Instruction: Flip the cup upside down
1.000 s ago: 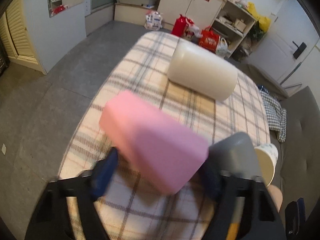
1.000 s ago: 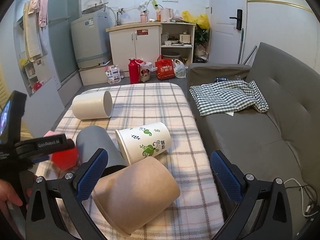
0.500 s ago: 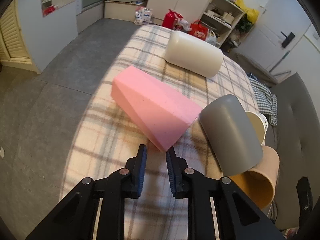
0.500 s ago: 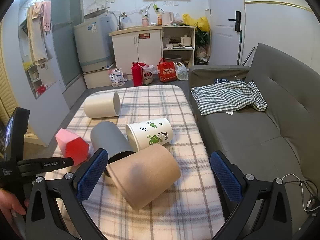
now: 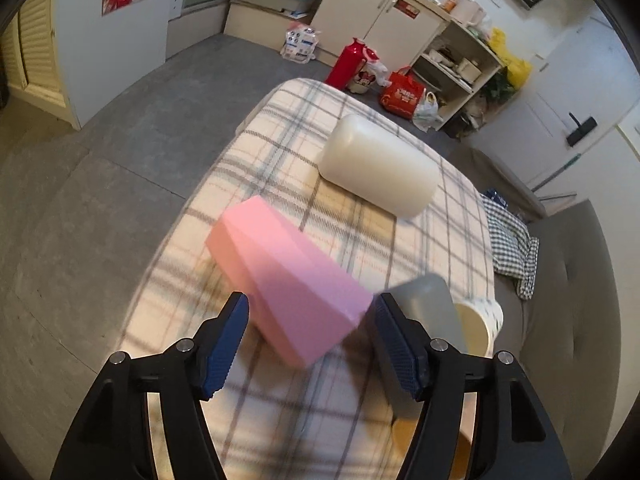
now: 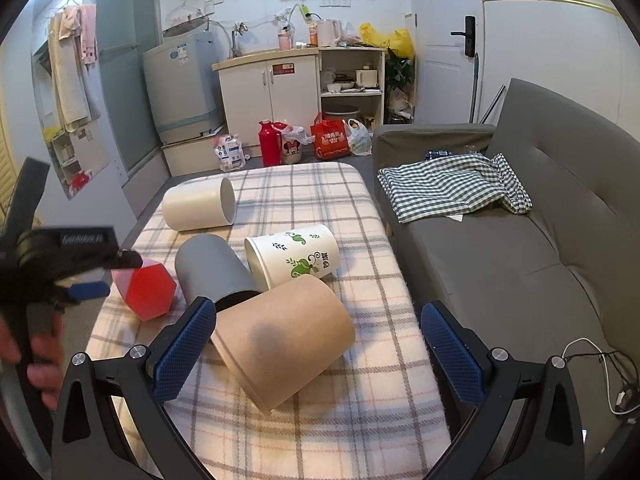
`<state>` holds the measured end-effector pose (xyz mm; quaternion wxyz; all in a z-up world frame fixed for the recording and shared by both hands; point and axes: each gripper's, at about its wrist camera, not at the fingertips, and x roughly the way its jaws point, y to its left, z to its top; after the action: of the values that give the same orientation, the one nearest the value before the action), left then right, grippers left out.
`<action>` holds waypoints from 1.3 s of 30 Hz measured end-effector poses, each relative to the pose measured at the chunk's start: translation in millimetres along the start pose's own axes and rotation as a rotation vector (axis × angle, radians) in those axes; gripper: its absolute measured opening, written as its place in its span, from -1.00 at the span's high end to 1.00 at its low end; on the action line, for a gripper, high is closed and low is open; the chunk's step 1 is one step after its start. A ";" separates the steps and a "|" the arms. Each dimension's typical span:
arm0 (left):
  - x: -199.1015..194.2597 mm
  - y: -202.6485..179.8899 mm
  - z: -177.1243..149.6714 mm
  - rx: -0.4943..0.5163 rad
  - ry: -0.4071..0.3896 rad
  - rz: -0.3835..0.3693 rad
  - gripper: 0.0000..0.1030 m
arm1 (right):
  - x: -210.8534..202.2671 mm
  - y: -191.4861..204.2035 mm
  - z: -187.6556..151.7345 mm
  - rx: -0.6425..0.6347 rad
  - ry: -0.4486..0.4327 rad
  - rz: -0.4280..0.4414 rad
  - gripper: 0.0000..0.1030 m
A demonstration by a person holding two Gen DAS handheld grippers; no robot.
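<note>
Pink cup (image 5: 288, 280) is seen lying on its side, pointing away, its near end framed between the left gripper (image 5: 310, 332), spread wide.

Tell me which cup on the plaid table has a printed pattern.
The white paper cup with green leaf prints, lying on its side between the grey cup and brown cup. The pink faceted cup and cream cup are also plain.

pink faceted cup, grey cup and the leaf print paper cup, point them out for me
pink faceted cup (image 5: 292, 280), left wrist view, on its side wall
grey cup (image 6: 212, 270), right wrist view, on its side wall
leaf print paper cup (image 6: 300, 254), right wrist view, on its printed side
</note>
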<state>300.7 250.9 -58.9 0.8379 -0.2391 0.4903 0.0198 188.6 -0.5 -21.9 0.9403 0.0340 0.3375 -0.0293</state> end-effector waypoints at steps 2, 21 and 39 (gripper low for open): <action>9.7 -2.0 3.5 0.003 0.004 0.013 -0.35 | 5.3 -2.2 -0.5 0.007 0.010 0.000 -1.00; 34.9 2.3 18.1 0.040 0.138 -0.062 -0.44 | 12.0 -6.1 -2.8 0.023 0.021 -0.002 -1.00; -43.9 18.6 -84.6 0.237 0.253 -0.090 -0.31 | -46.1 -4.3 -7.3 0.006 -0.036 -0.011 -1.00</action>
<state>204.2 240.7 -63.8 0.7917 -0.1609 0.5796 -0.1062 148.1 -2.7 1.6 0.9460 0.0345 0.3204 -0.0363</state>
